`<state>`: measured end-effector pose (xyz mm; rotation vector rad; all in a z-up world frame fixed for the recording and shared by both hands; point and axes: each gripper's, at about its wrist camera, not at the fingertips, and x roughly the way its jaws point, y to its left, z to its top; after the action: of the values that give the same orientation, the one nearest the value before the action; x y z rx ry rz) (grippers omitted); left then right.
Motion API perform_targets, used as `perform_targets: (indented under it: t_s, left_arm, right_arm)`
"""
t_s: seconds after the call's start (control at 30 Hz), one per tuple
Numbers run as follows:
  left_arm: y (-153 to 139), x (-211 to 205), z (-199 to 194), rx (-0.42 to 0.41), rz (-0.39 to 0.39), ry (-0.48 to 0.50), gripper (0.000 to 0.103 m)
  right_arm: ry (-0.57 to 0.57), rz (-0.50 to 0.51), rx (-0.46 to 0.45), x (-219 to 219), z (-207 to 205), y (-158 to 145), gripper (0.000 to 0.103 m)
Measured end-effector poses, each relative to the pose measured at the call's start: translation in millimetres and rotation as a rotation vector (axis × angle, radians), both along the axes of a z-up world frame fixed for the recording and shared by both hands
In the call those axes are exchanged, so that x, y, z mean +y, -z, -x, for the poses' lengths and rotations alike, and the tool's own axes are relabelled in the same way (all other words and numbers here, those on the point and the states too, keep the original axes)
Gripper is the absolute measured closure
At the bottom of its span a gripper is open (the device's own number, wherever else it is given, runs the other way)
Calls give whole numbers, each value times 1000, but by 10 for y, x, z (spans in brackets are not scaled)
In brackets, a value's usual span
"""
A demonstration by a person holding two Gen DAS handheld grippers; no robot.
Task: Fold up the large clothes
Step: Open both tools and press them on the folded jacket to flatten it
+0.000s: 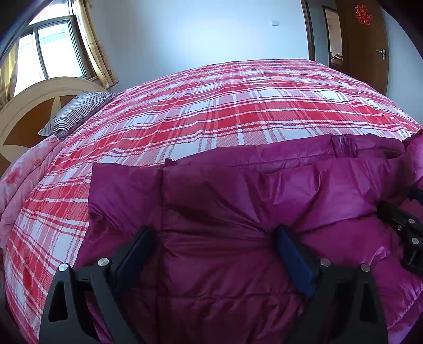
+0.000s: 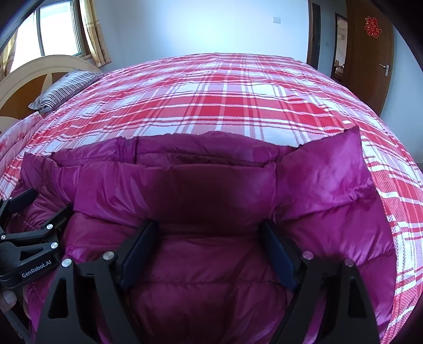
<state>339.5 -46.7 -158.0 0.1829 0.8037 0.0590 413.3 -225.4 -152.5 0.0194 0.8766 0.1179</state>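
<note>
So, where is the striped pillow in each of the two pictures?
Left wrist view: the striped pillow lies at the left edge, against the headboard.
Right wrist view: the striped pillow lies at upper left, again by the headboard.
Shared landmark: the red door ornament, upper right in both.

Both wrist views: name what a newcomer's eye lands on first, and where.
The shiny magenta puffer jacket fills the near half of both views, lying on the bed. Behind it the red-and-white plaid bedspread stretches to the far wall. The left gripper and right gripper stand open over the jacket.
</note>
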Motion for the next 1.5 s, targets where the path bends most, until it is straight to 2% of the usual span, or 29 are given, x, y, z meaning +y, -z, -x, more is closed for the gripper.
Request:
perform_targets:
  t_s: [0.63, 0.7, 0.77, 0.9, 1.03, 1.23, 1.33, 1.43, 1.5]
  left_arm:
    - [12, -36, -4, -12, -22, -9, 6]
    - [14, -34, -5, -12, -21, -9, 6]
    - [16, -27, -8, -12, -17, -9, 6]
    - [20, -34, -6, -14, -18, -10, 6]
    - [16, -42, 1, -17, -25, -12, 6]
    - [-17, -58, 10, -17, -34, -15, 6]
    - [-142, 16, 104, -17, 5, -18, 6]
    - [-313, 123, 246, -72, 29, -24, 6]
    - [-369, 195, 286, -116, -32, -45, 6]
  right_arm:
    - [8, 27, -2, 28, 25, -33, 17]
    - [19, 30, -9, 26, 91, -88, 17]
    - [44, -13, -27, 14, 219, -196, 17]
    - [-3, -67, -93, 164, 538, -352, 14]
    - [-48, 15, -128, 369, 692, -170, 13]
    - [-46, -16, -96, 286, 603, -17, 10]
    - [-53, -23, -77, 283, 568, 22, 9]
    - [-56, -30, -78, 262, 583, 38, 9]
    - [-53, -28, -84, 272, 585, 43, 9]
